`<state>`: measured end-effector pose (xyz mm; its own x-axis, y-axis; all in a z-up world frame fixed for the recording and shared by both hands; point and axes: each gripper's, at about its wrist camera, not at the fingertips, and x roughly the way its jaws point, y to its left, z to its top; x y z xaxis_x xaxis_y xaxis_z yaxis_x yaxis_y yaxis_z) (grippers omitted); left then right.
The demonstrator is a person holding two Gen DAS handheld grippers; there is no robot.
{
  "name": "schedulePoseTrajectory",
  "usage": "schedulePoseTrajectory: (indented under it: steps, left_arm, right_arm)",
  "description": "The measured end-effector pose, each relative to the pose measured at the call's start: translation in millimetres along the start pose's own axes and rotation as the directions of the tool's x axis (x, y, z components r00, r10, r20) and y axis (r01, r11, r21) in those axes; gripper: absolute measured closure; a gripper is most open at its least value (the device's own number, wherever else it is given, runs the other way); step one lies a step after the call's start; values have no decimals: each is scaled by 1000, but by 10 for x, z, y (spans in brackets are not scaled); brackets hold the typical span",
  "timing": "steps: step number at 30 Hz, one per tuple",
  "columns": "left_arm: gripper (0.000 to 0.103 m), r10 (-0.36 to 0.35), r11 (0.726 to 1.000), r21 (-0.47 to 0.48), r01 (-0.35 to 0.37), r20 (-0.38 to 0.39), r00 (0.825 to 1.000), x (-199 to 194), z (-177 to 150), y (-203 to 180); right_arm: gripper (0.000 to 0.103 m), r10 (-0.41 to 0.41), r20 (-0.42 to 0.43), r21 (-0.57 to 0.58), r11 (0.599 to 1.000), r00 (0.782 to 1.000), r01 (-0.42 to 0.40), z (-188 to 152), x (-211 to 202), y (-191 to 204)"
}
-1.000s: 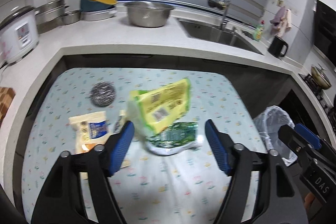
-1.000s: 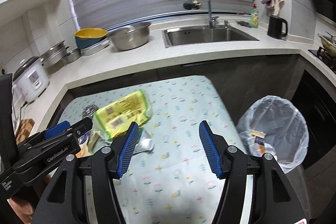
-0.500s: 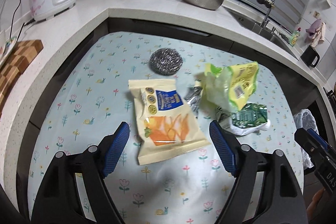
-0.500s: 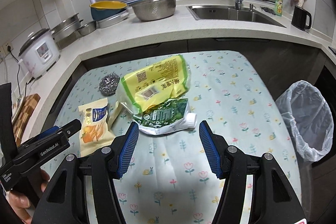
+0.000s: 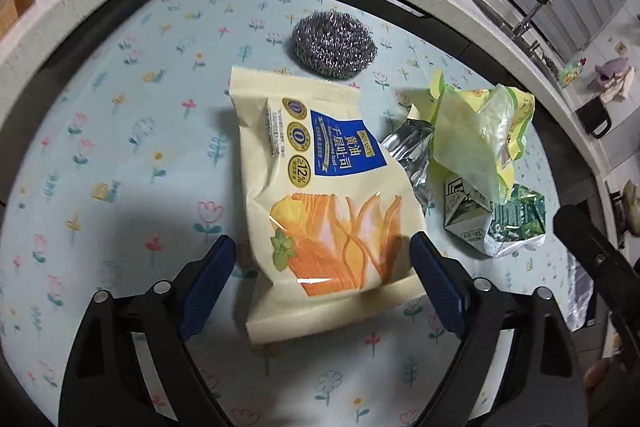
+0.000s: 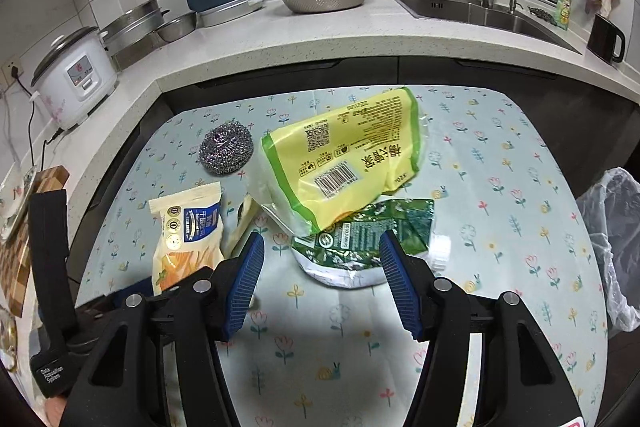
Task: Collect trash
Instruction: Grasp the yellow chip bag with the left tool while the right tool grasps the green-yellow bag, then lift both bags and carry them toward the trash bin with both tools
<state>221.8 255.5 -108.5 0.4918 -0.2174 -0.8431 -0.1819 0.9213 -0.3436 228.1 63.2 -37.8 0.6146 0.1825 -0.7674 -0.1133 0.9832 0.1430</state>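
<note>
Blue-padded jaws, left gripper (image 5: 322, 259): spread wide, straddling the lower end of the cream toast bag (image 5: 320, 195), which lies flat at centre frame; placement suggests a pinch on the bag's bottom edge is next. Not yet closed on it.

Right gripper (image 6: 322, 267), lower centre of its view: jaws likewise apart, empty, bracketing the near end of the green pouch (image 6: 364, 243); apparently lined up for its own pick.

Yellow bag (image 6: 348, 155): crumpled, resting partly on the green pouch, centre frame. Silver foil wrapper (image 5: 412, 151): tucked between toast bag and yellow bag.

Steel scourer (image 5: 334, 43): just beyond the toast bag's top edge, upper centre.

Flowered worktop (image 6: 520, 219): carries all items. Bin liner (image 6: 608, 247): right edge, off the worktop, likely destination.

Change from half a second earlier: left view is lower and closer, toast bag now between the jaws; right view nearer the pouch.
</note>
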Motion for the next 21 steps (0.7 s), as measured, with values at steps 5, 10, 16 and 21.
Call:
schedulePoseTrajectory:
  steps: [5, 10, 16, 21]
  left_arm:
    - [66, -100, 995, -15, 99, -33, 994, 37, 45, 11]
    - [94, -128, 992, -1, 128, -38, 991, 8, 51, -23]
    - [97, -89, 996, 17, 88, 13, 996, -140, 134, -37]
    - [97, -60, 998, 32, 58, 61, 996, -278, 247, -55]
  right_arm:
    - [45, 7, -8, -22, 1000, 1000, -7, 69, 148, 100]
    - [46, 15, -9, -42, 999, 1000, -16, 138, 276, 222]
    - [59, 6, -15, -69, 998, 1000, -7, 240, 451, 370]
    - [87, 7, -32, -58, 998, 999, -9, 267, 573, 373]
